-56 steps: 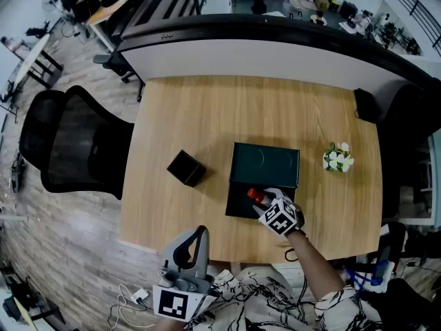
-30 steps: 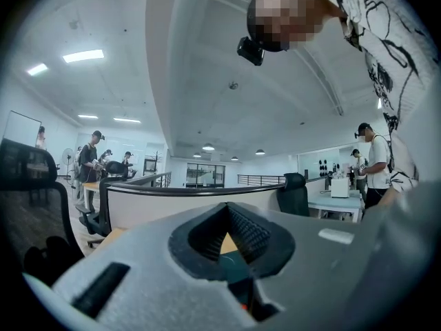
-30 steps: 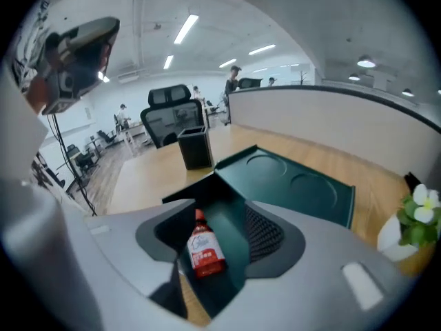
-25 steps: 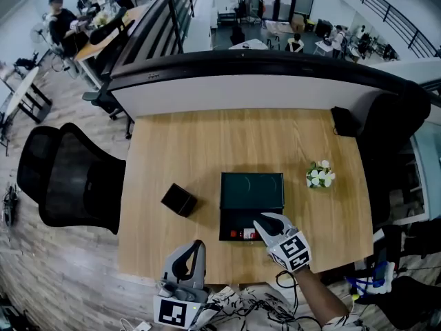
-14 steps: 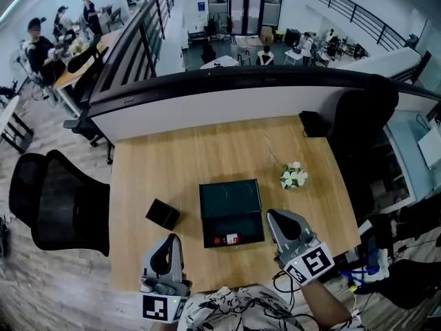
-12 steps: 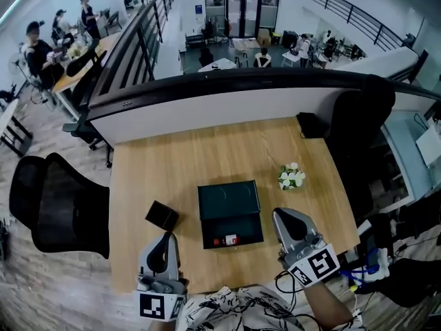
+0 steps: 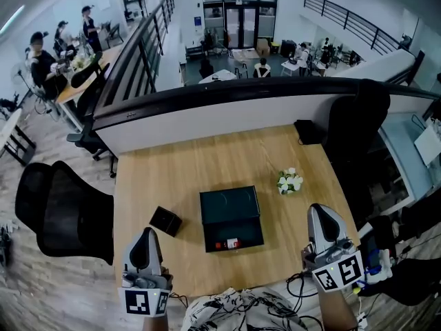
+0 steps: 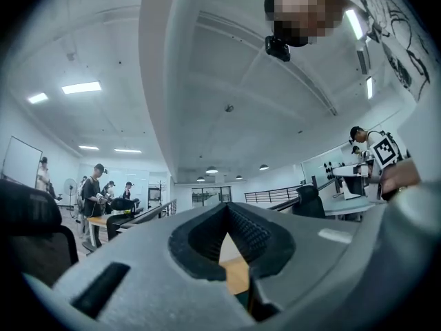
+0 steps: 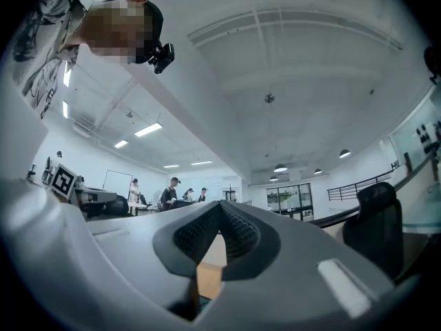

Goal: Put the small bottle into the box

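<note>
1. Two seconds ago the right claw (image 7: pixel 318 209) hung over the box (image 7: pixel 231 209) with the small bottle (image 7: pixel 224 243) in its grip. It is now clenched on nothing, pulled back to the near right edge of the surface (image 7: pixel 186 178).
2. One second ago that claw's tips were still down at the box's open tray with the bottle beneath them. The bottle now lies on its side in that tray, ahead of the right claw and to its left, well apart from it.
3. Left claw (image 7: pixel 146 233) has stayed low at the near left edge throughout, clenched and empty. The box sits ahead of it and to its right.
4. A small black cube (image 7: pixel 165 221) rests just ahead of the left claw, and a cluster of white flowers (image 7: pixel 289 181) stands ahead of the right claw, slightly to its left. Both are placed as before.
5. Only the head view shows the box, bottle, cube and flowers.
6. Both claw views look out roughly level, so they show ceiling and lamps. Only a sliver of the wooden surface appears in the hollow behind the pads.
7. Left claw view shows its pads (image 8: pixel 241 229) meeting at the tip. The right claw view shows the same of its own pads (image 9: pixel 234 229).
</note>
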A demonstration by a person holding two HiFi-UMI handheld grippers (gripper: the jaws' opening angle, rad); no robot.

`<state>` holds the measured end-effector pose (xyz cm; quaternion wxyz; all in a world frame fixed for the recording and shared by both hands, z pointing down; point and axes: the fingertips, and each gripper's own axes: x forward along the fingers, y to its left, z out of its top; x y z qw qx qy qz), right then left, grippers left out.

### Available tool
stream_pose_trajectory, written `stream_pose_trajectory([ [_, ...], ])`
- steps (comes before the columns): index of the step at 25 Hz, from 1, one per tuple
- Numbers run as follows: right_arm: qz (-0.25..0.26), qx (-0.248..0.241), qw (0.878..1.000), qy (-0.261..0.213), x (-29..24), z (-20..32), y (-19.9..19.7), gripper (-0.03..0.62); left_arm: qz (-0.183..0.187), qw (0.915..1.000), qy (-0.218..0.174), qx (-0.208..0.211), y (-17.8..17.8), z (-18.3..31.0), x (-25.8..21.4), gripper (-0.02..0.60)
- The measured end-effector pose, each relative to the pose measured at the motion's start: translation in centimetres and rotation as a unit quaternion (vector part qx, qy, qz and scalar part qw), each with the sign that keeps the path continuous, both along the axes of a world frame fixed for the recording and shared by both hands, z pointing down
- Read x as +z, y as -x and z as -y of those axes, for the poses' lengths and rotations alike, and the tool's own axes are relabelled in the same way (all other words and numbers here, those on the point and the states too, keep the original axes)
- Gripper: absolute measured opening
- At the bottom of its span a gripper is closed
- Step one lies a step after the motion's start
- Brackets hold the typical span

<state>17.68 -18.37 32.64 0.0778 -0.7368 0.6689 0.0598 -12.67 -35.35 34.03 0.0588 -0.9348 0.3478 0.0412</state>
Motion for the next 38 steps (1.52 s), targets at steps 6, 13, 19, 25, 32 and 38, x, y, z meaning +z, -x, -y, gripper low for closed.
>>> stream_pose_trajectory([
  [6, -0.007, 0.051, 0.999, -0.006, 0.0, -2.4, -2.7, 0.005, 0.005, 0.999, -0.016, -0.041, 3.4, 0.5, -1.1, 0.002],
  [13, -0.002, 0.069, 0.998, -0.012, 0.9, -3.3, -4.2, 0.005, 0.014, 0.9962, -0.014, -0.085, 6.4, 0.8, -0.4, 0.002],
  [19, -0.003, 0.066, 0.998, -0.004, 1.8, -3.0, -3.8, 0.005, 0.019, 0.9957, -0.006, -0.09, 6.6, 0.6, 0.6, 0.002],
  [25, -0.007, 0.057, 0.998, -0.005, 1.6, -2.4, -3.2, 0.005, 0.015, 0.9969, -0.002, -0.077, 5.5, 0.3, 1.0, 0.002],
  [32, -0.023, 0.039, 0.999, 0.005, 1.7, -1.5, -2.1, 0.005, 0.016, 0.9975, 0.001, -0.07, 4.8, 0.3, 1.5, 0.002],
  [38, -0.024, 0.036, 0.999, 0.01, 1.9, -0.9, -2.0, 0.005, 0.015, 0.9976, 0.002, -0.068, 4.6, 0.3, 1.6, 0.002],
])
